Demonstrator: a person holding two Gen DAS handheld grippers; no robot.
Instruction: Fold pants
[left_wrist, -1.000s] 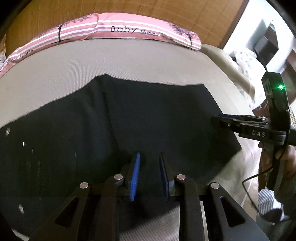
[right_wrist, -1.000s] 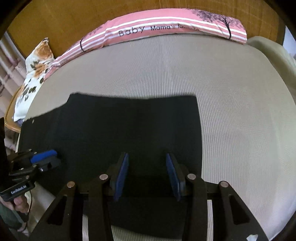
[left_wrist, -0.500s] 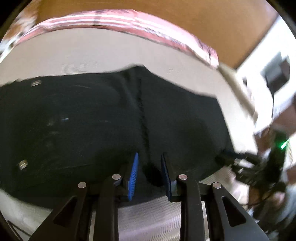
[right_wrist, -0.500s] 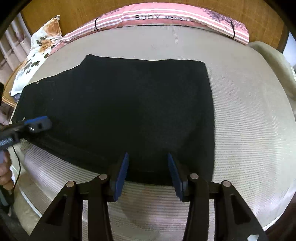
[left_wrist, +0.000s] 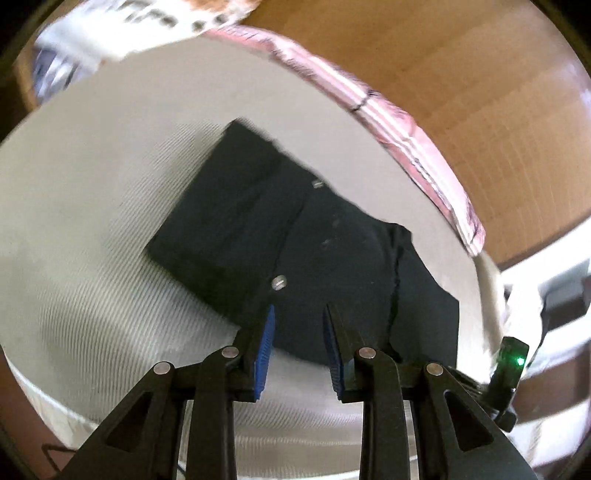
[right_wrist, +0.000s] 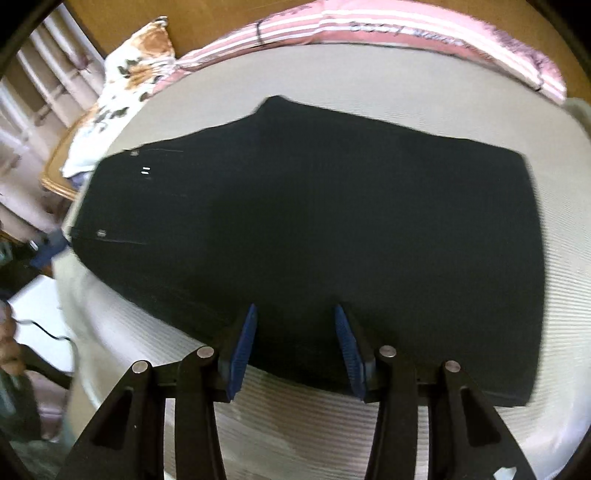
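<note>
Left wrist view: lying flat on the beige ribbed mattress (left_wrist: 85, 236), black pants (left_wrist: 303, 243) folded, blurred, reaching from the middle toward the near edge, a metal button (left_wrist: 277, 283) showing just beyond the fingertips. Hovering over the near edge, left gripper (left_wrist: 298, 332) standing narrowly parted, nothing between the blue pads (left_wrist: 266, 350), fabric only behind them. Running along the far edge, pink striped pillow (left_wrist: 406, 136) against the wooden headboard (left_wrist: 461, 74). Glowing green at the near right corner, light on the other tool (left_wrist: 511, 363). Right wrist view: resting at the far left corner, floral pillow (right_wrist: 125, 85); spreading across most of the mattress (right_wrist: 569, 295), the same pants (right_wrist: 314, 229), waist with rivets toward the left edge, straight folded side toward the right edge. Hanging above the near hem, right gripper (right_wrist: 294, 338) having just been opening, jaws moderately apart, pads (right_wrist: 242, 347) pressing on nothing. Lining the far edge, pink pillow (right_wrist: 406, 29).
</note>
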